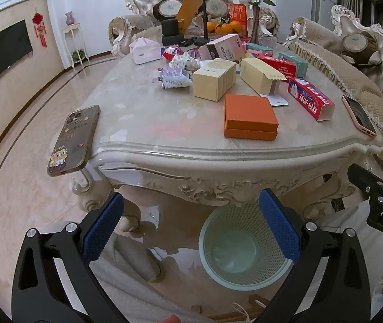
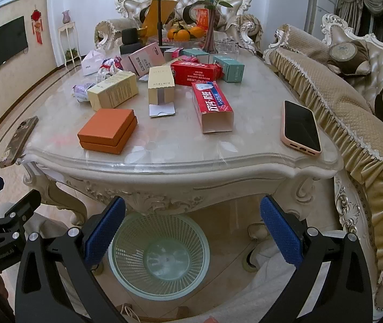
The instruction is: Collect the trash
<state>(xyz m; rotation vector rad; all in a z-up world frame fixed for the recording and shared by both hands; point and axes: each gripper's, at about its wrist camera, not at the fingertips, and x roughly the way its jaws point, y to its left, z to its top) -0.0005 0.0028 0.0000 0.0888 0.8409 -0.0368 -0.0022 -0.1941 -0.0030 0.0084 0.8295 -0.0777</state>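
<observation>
Pale green mesh wastebasket (image 2: pixel 159 255) stands upright on floor just in front of the table, nothing visible inside. On tabletop: shut orange box (image 2: pixel 108 130) nr front edge, red toothpaste carton (image 2: pixel 213 106) w/ near end open, two cream cartons (image 2: pixel 113 92) (image 2: pixel 161 84), one w/ flap open. Crumpled wrappers (image 1: pixel 175 76) lie further back on the left.

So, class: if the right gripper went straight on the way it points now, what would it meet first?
Probably the carved table edge, just above the green basket; depth is unclear. The right gripper is open.
</observation>
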